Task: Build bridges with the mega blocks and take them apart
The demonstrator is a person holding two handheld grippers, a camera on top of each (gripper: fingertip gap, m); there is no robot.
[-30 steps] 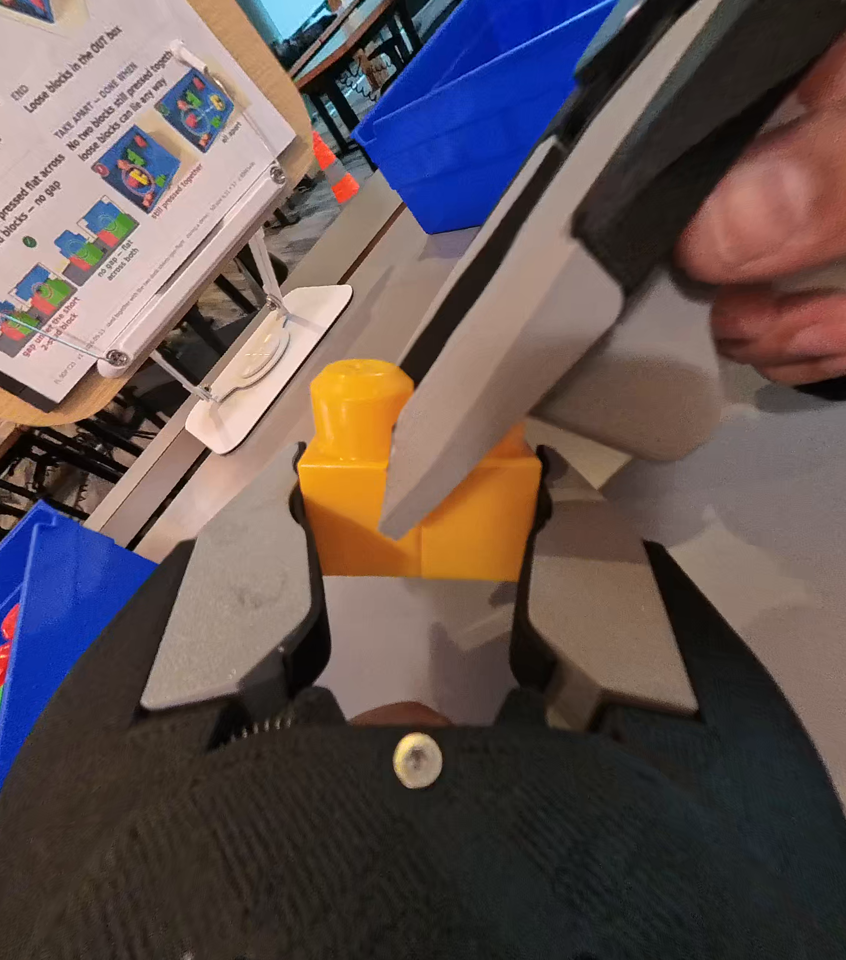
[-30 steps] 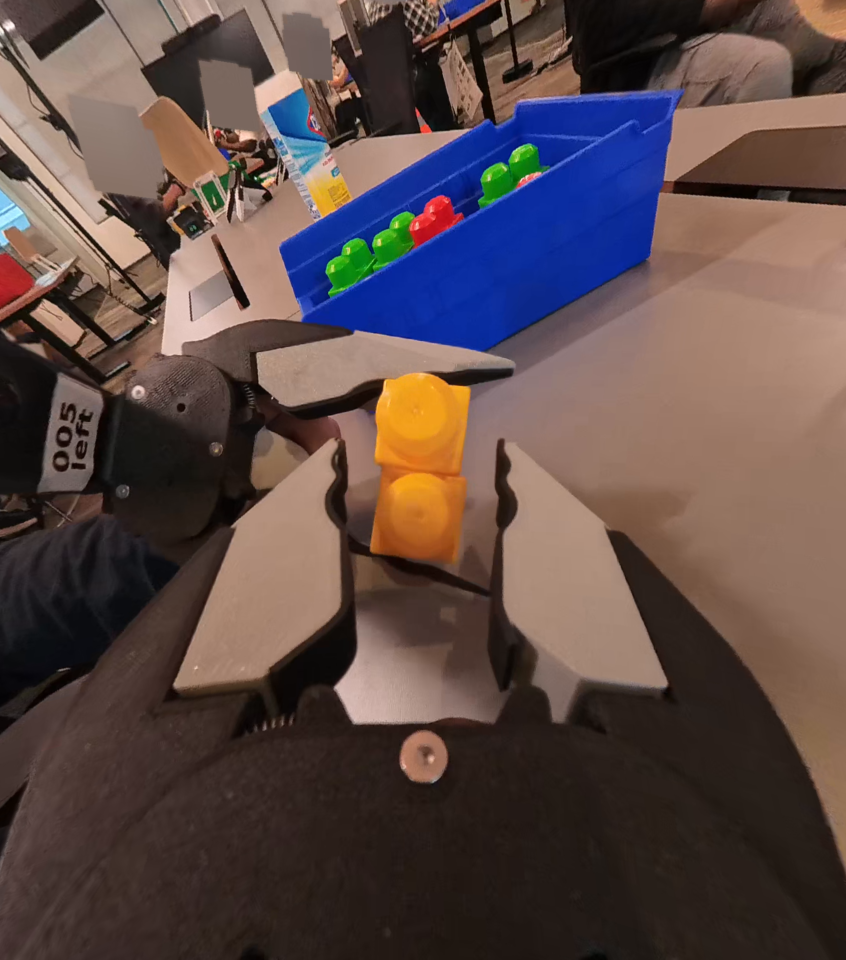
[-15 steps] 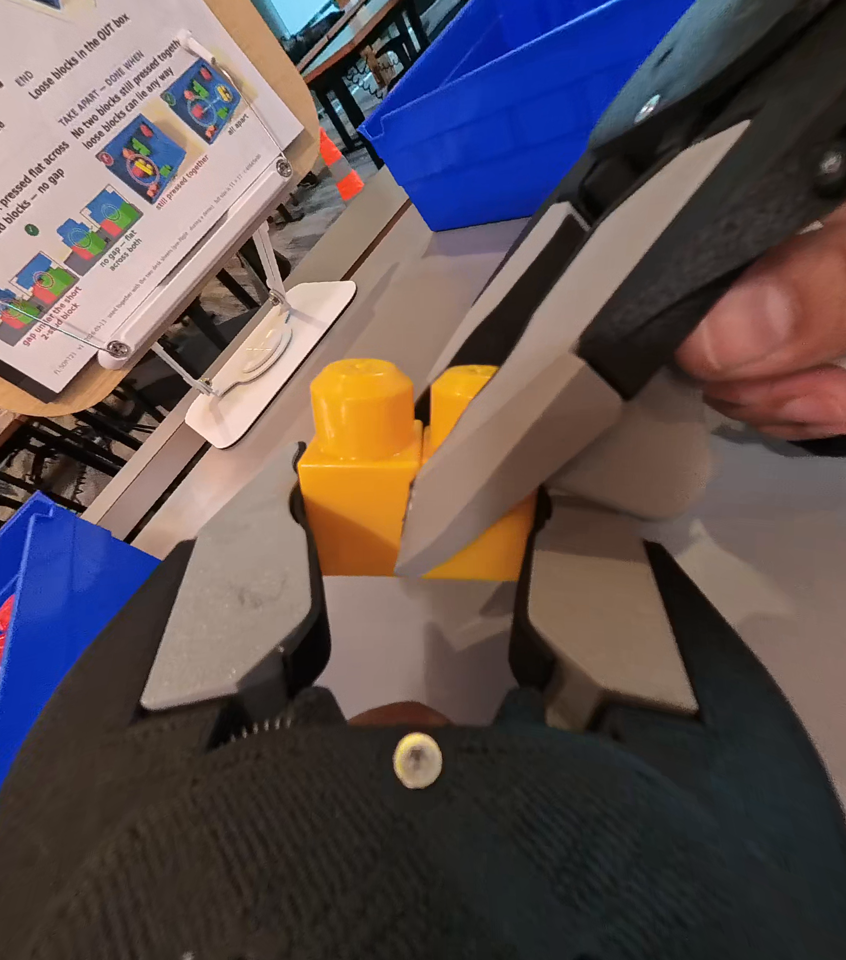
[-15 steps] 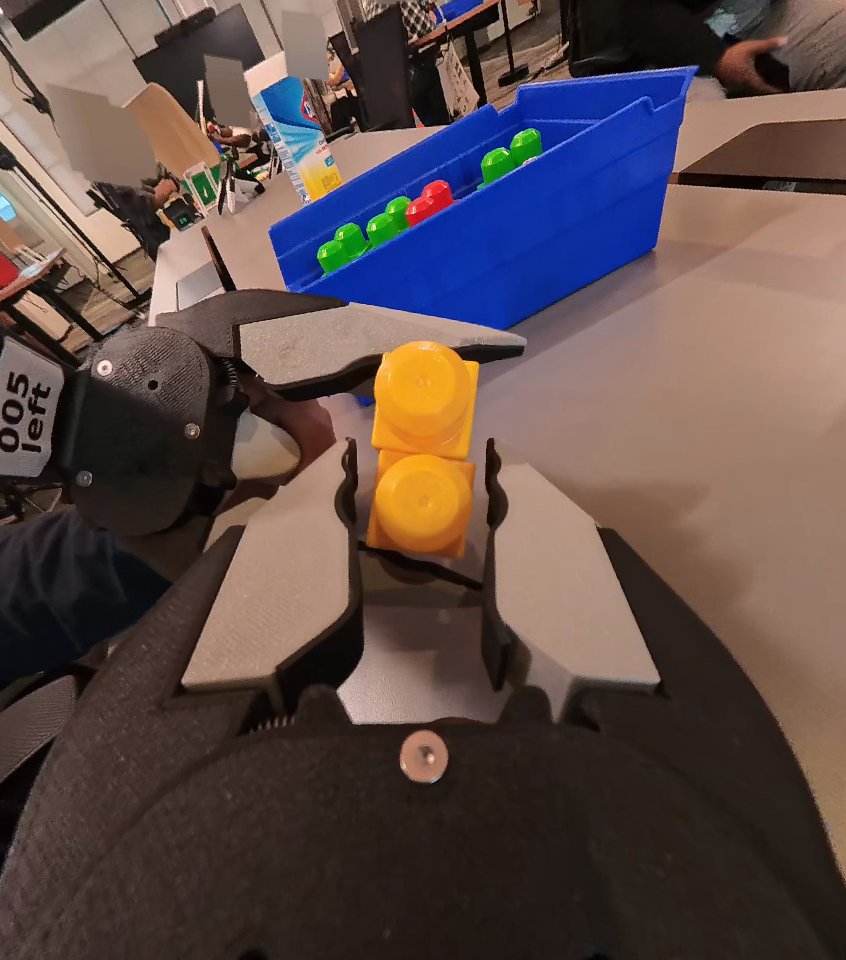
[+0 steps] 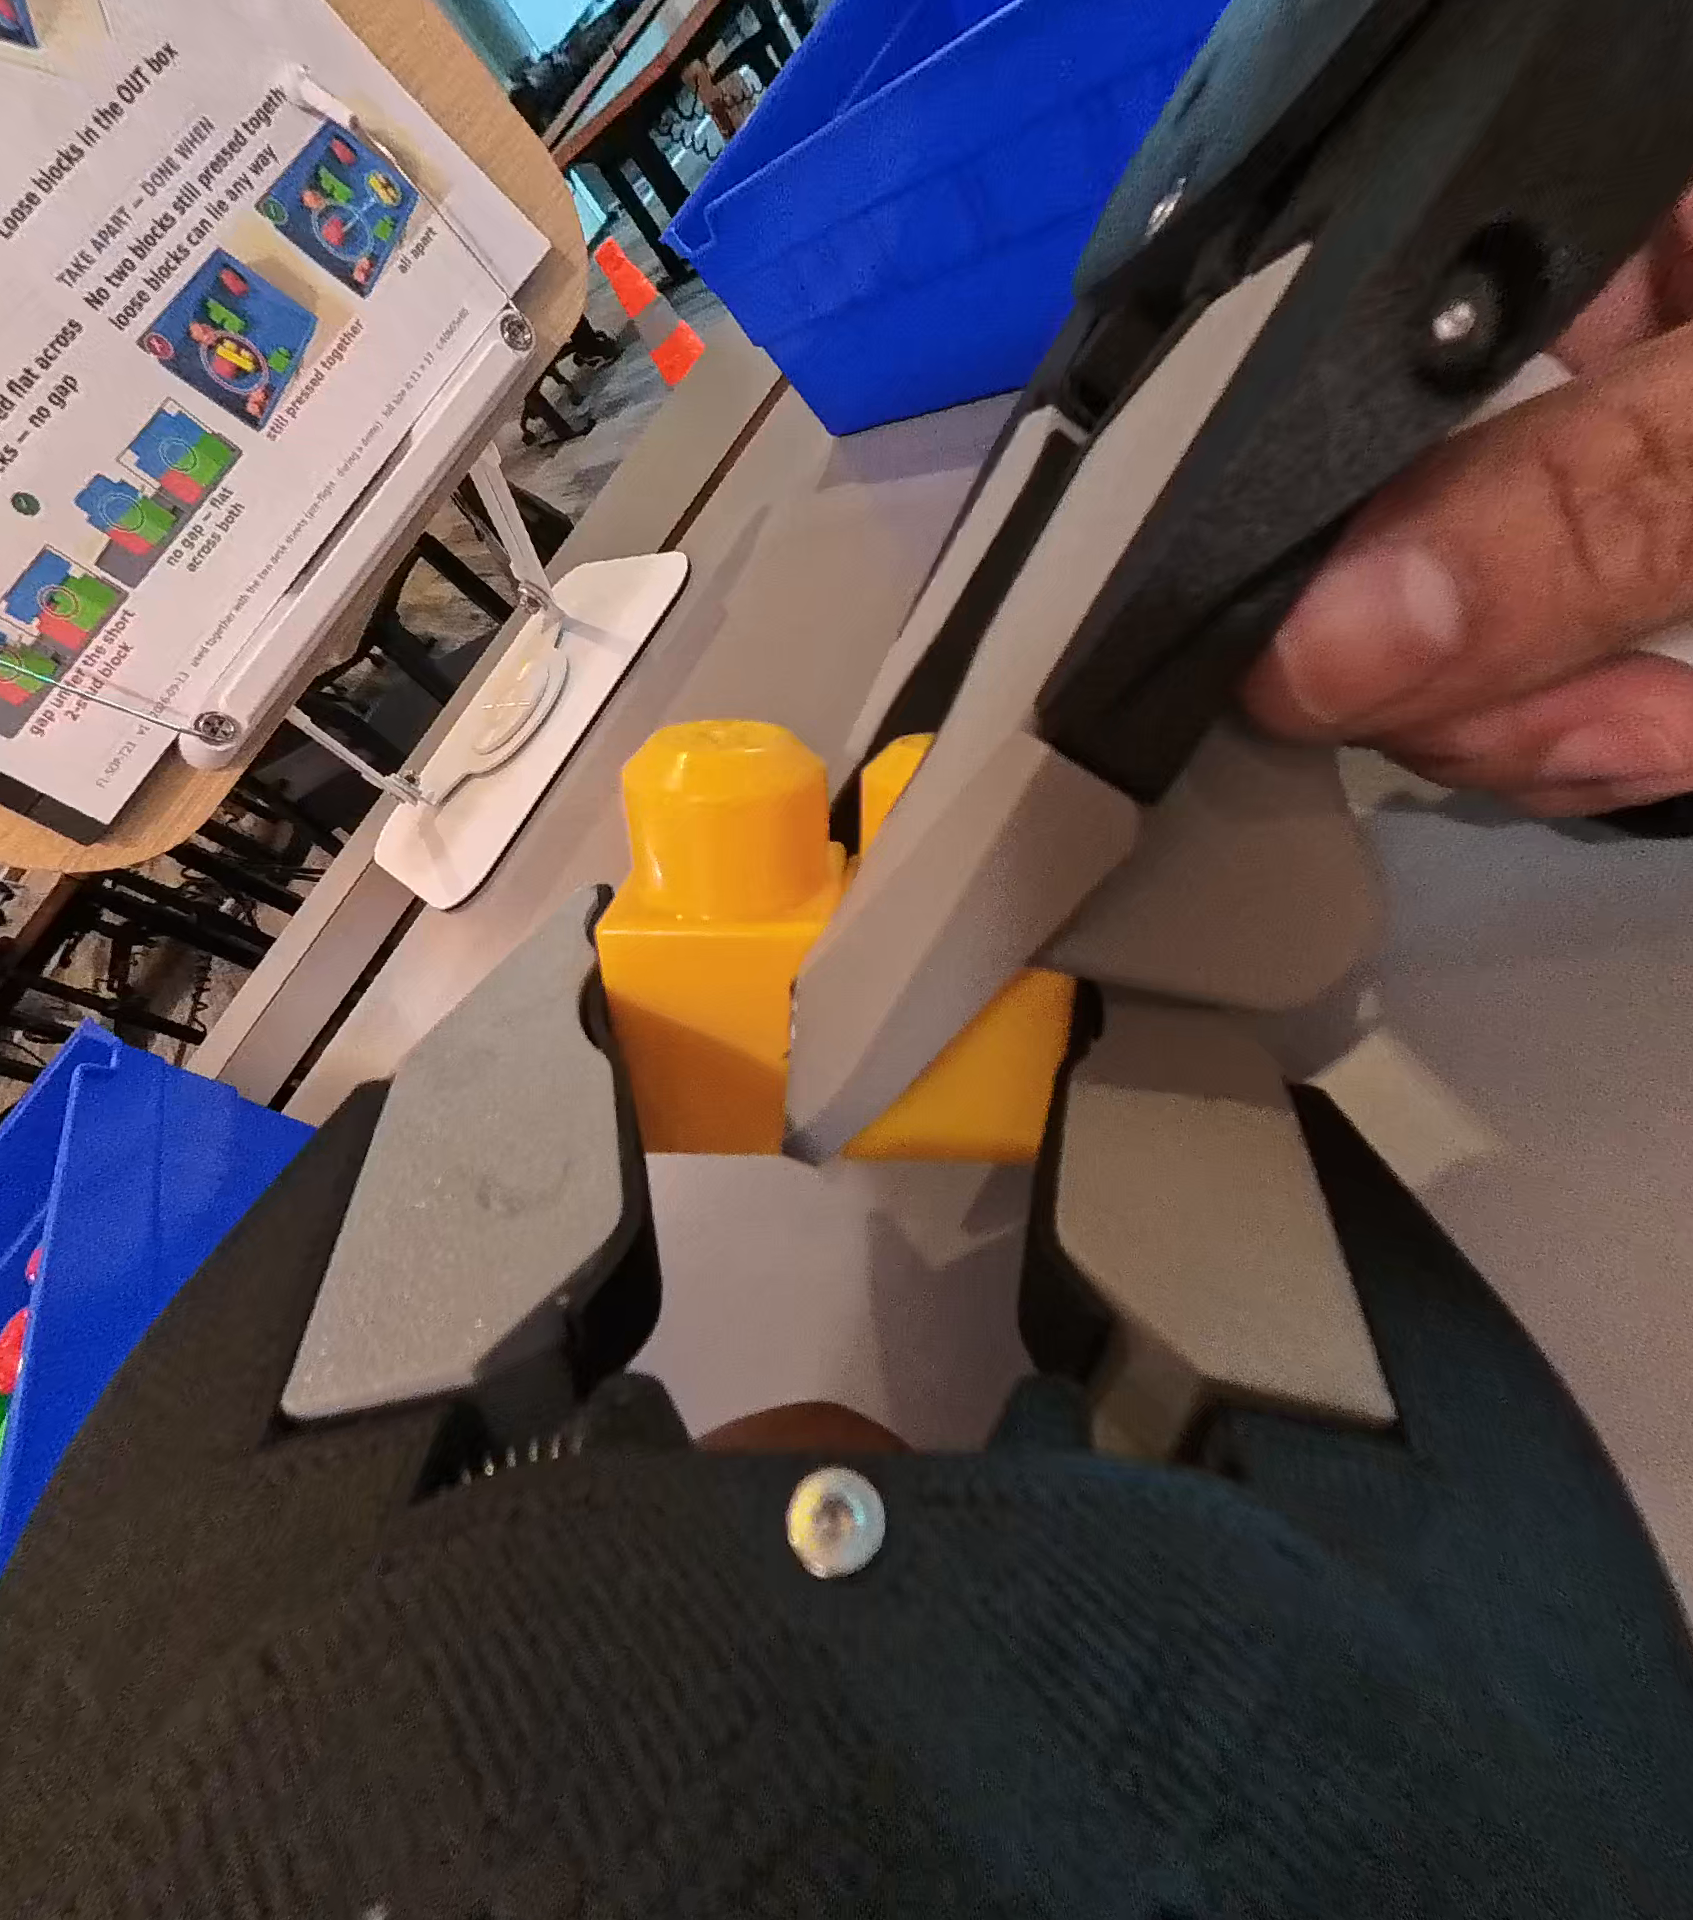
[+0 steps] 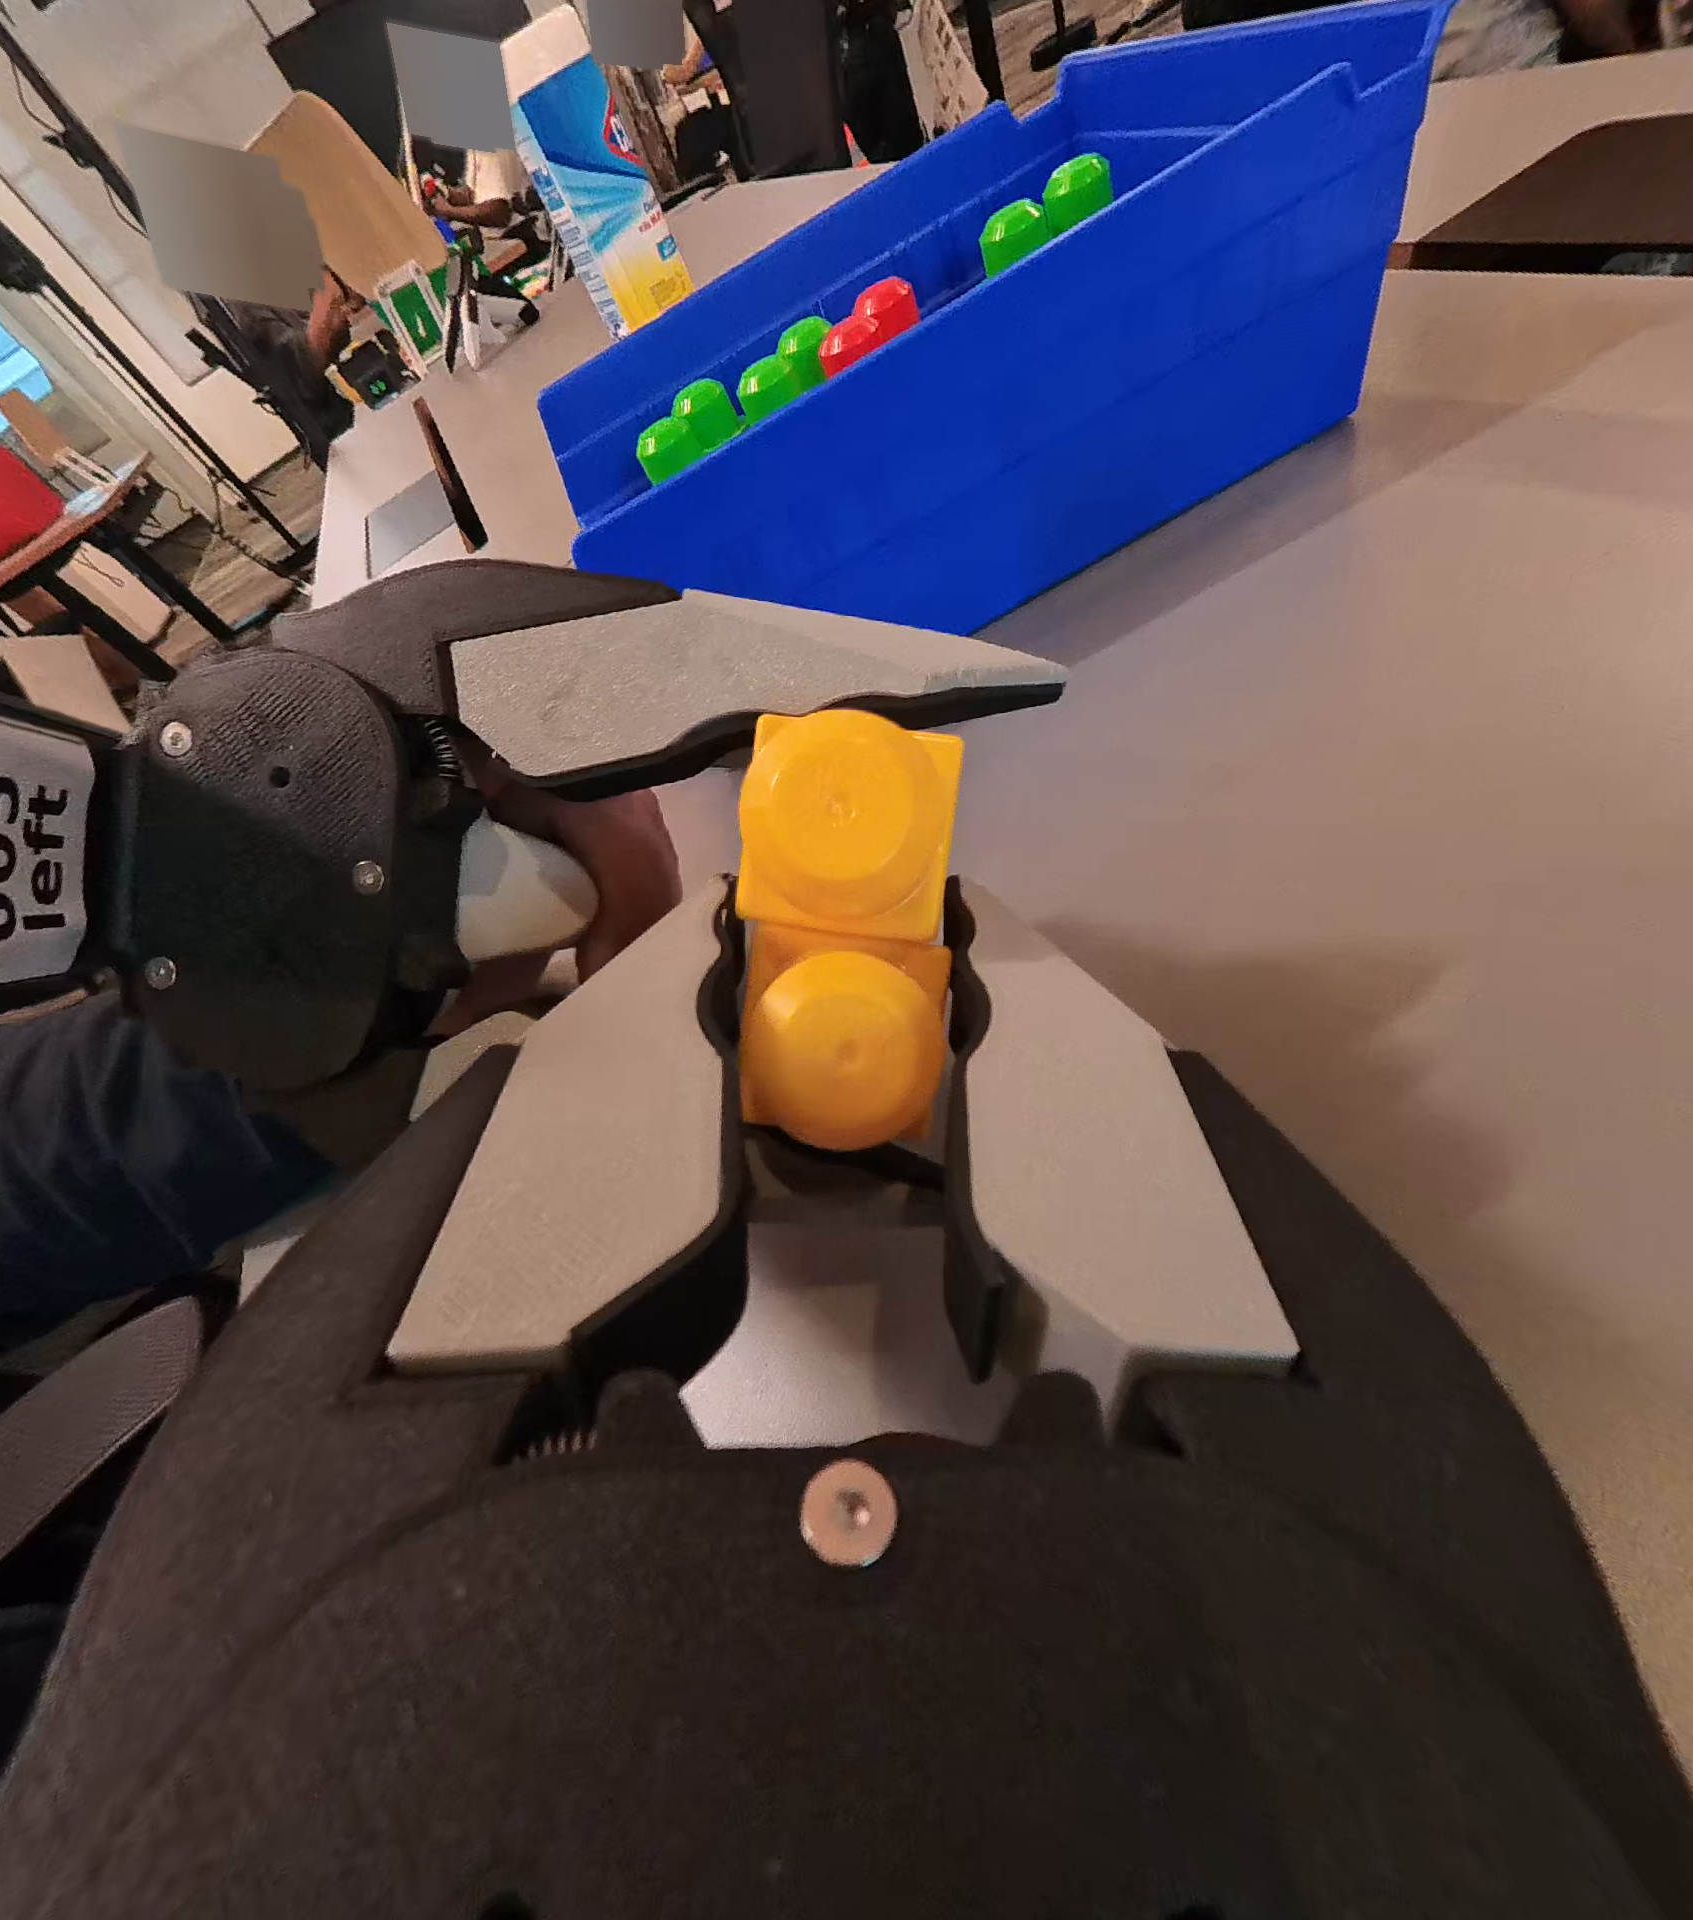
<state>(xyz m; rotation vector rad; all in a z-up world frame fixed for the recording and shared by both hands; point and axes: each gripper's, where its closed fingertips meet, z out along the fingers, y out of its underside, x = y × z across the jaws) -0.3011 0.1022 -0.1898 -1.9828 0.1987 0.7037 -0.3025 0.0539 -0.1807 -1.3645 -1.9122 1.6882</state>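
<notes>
Between both grippers' fingers, yellow two-stud block (image 5: 707,997), gripped crosswise

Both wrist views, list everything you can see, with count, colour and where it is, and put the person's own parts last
yellow block: two studs showing, on the grey table, whether one piece or two I cannot tell
table: one, grey, under everything
near bin: one, blue, behind the block in the right wrist view
green blocks: several, in that bin
red blocks: at least one, mid bin
far bin: one, blue, far end of the table in the left wrist view
instruction sheet: one, white, on a stand
wipes canister: one, blue and yellow, beyond the near bin
left gripper: shut across the block's ends
right gripper: shut on the nearer stud section
hand: holding the right gripper
</notes>
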